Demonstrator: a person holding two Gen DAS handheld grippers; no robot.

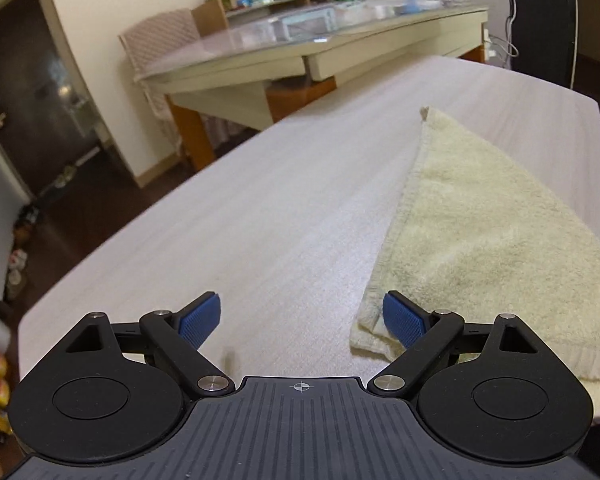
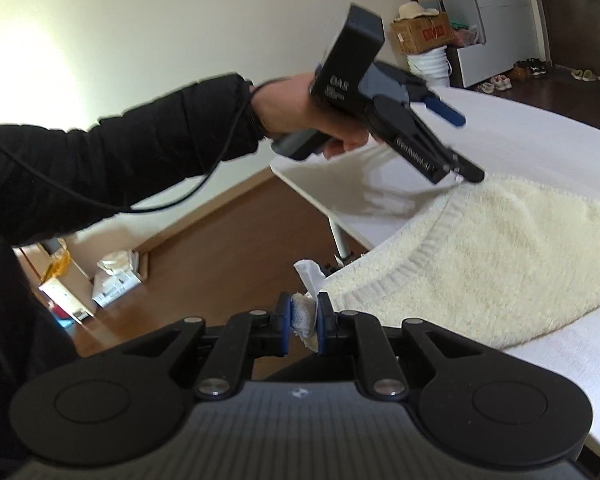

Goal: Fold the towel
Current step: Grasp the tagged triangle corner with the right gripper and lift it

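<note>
- The cream towel (image 1: 480, 232) lay on the white-covered table (image 1: 240, 220), one corner lifted off the near edge.
- The right gripper (image 2: 303, 318) was clenched on that corner, a white label (image 2: 310, 272) showing just above its pads.
- The left gripper (image 1: 302, 316) hovered with fingers released and empty, its right pad (image 1: 404, 318) just over another near corner.
- Judgement: the step in hand was securing the two near corners ahead of a fold.
- The next move called for the left fingers to straddle their corner and close, then both hands to carry the edge across to the far edge.
</note>
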